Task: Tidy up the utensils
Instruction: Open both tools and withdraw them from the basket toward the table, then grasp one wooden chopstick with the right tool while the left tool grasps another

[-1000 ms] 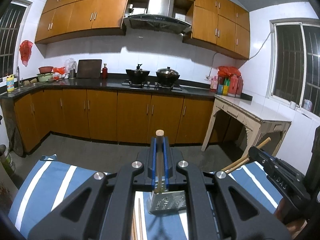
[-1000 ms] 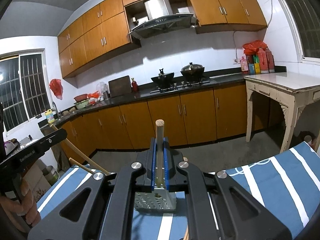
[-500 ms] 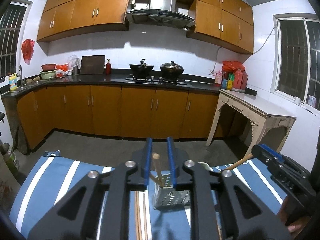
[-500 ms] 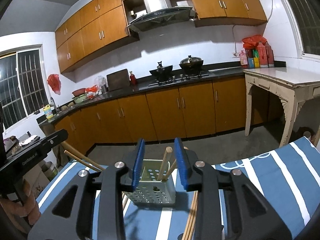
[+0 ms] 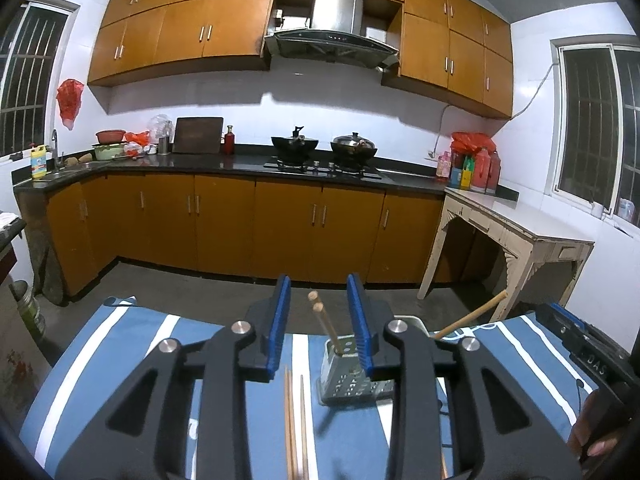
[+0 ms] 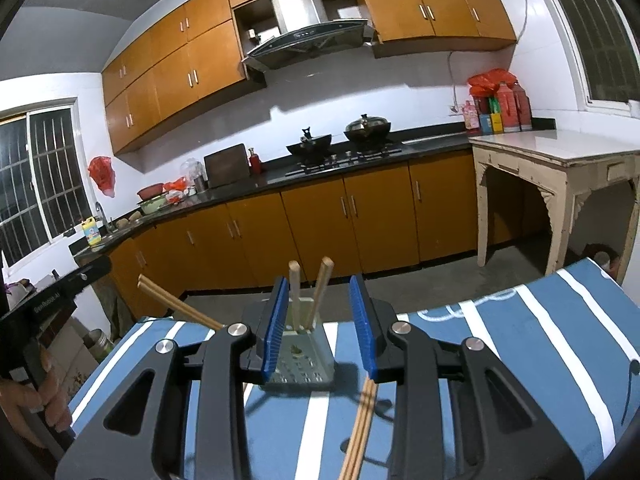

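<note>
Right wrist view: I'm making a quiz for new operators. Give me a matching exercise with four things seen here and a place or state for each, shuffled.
1. utensil holder
2. chopstick pair
3. loose chopsticks
4. right gripper

A. lying flat on the striped cloth
B. open
C. standing in the holder
D. perforated, upright on the cloth

Pairs: 1-D, 2-C, 3-A, 4-B.

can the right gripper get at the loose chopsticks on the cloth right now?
Probably yes. The right hand-held gripper is open and empty, and the loose chopsticks lie uncovered just below it, beside the holder.
</note>
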Demonstrator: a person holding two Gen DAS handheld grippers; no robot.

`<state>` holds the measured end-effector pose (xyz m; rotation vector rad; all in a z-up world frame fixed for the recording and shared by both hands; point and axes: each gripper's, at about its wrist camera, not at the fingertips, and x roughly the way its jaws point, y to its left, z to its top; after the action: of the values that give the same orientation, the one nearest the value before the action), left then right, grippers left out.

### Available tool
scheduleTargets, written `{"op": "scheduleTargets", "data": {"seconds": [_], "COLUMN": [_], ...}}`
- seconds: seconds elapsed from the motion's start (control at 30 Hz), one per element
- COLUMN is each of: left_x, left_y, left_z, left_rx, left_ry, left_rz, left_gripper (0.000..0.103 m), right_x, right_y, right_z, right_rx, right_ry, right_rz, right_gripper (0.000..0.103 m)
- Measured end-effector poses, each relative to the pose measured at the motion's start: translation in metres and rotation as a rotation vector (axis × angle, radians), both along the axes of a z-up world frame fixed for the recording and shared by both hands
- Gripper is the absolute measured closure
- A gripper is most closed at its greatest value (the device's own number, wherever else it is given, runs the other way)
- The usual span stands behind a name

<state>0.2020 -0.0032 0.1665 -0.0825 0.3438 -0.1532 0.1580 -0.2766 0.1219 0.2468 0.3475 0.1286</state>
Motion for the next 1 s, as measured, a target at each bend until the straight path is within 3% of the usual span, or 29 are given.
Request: {"op": "scheduleTargets", "data": {"seconds": [0.27, 0.47, 0.77, 1.0], "left_x": [-0.039, -0.062, -0.046, -0.030], "left_y": [0.015, 0.028, 0.045, 0.048], "left_z": [-0.010, -0.039, -0.113, -0.155], "left_rx": [0.022, 0.067, 0.060, 0.036], "left_ry": [-0.016, 0.010, 0.193, 0.304], "left_rz": [0.032, 0.070, 0.080, 0.057], "left_gripper": [0.070, 0.067, 0.066, 0.066], "right_x": [-0.017, -0.017, -0.002, 0.012], "right_y": [-0.014, -0.019, -0.006, 0.013], "right_z": [-0.033, -0.074, -0.148, -0.170], "right_rx": [0.001, -0.007, -0.004, -0.033], "right_ry": [0.084, 0.209, 0.448, 0.518], "right_rz": [-0.024, -0.035, 0.003, 0.041], "right_gripper": [0.070, 0.070, 0.072, 0.080]}}
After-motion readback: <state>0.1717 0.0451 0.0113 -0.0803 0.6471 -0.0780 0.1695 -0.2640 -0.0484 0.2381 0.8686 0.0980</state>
